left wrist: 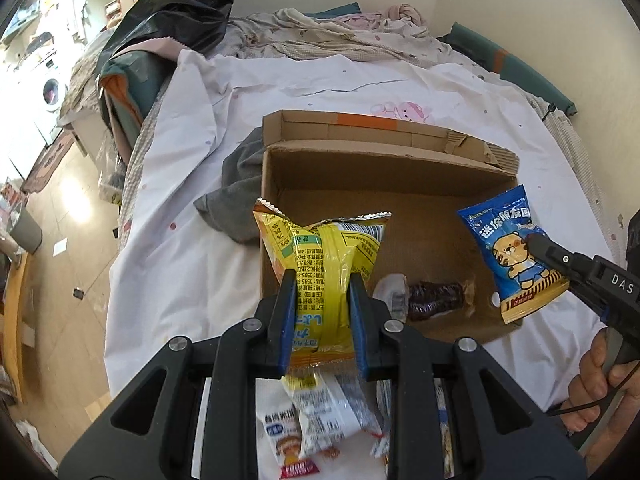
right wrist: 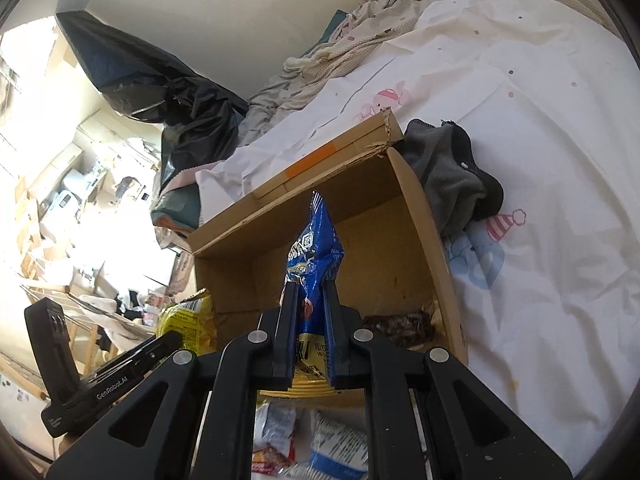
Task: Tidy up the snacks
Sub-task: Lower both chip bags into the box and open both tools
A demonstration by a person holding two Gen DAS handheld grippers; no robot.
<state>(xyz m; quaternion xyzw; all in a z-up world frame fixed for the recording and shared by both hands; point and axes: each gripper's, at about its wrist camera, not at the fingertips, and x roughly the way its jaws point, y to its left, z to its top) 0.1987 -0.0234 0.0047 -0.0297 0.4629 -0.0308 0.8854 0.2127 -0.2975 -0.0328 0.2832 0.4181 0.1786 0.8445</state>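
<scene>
You see a yellow snack packet (left wrist: 324,276) with green print at 6 o'clock, a blue packet (left wrist: 510,258) bearing an orange cartoon bear at 3 o'clock, a brown cardboard box (left wrist: 372,168) with orange tape, and a white sheet (left wrist: 192,264) dotted pink.

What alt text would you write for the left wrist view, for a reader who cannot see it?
The left claw grips a yellow snack bag over an open cardboard box on a white bedsheet. On the right, the right claw holds a blue snack bag; a dark wrapped snack lies inside the box.
</scene>
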